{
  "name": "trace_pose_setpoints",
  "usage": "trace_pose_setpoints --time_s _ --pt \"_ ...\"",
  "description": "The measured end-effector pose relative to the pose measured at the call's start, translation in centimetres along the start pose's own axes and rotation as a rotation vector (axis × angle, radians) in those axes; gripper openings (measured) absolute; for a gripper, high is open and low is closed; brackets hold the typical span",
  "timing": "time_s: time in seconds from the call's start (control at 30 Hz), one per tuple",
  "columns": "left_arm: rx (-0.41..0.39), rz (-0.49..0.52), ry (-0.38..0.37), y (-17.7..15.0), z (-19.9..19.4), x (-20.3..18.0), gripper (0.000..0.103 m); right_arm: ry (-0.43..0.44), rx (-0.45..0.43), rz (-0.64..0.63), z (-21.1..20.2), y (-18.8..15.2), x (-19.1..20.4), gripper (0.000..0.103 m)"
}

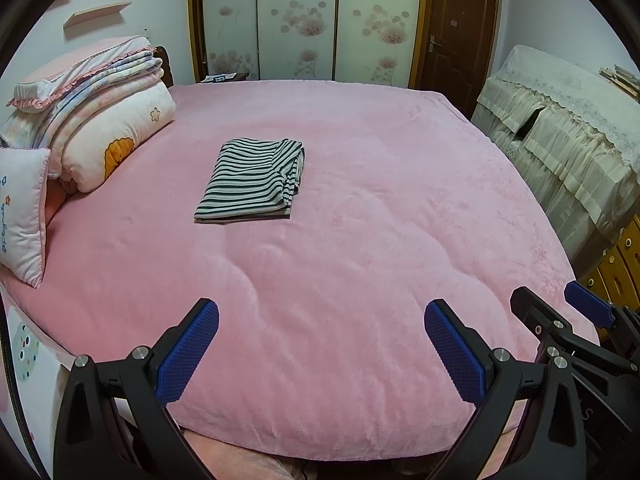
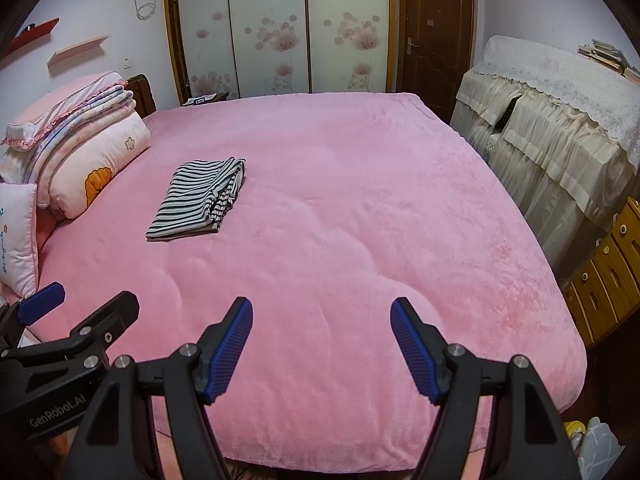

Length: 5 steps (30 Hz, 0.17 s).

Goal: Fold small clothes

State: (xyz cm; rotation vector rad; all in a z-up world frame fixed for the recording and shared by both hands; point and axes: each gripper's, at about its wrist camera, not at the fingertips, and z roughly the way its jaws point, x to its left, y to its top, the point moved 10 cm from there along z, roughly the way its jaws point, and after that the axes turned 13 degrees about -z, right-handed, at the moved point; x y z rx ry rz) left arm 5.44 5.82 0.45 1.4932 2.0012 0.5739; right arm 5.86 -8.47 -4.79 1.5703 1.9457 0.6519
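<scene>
Striped cloth, a small garment (image 1: 250, 182), lay folded into a neat rectangle left of centre in both views, on the pink blanket (image 1: 360, 240) covering the bed. By the look of it the folding was finished or nearly so; any next move would call for a long reach forward, since both tools hung well short of it at the near edge. At the bottom of the left view, the left gripper (image 1: 322, 344) stood spread wide, holding nothing and touching nothing. Likewise, the right gripper (image 2: 322, 340) gaped wide and empty above the blanket.
</scene>
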Motion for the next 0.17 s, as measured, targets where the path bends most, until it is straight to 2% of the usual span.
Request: trace_pose_setpoints --time_s 0.17 --pt "0.007 0.0 -0.003 -0.03 0.17 0.1 0.102 -0.002 0.004 -0.002 0.11 -0.11 -0.18 0.072"
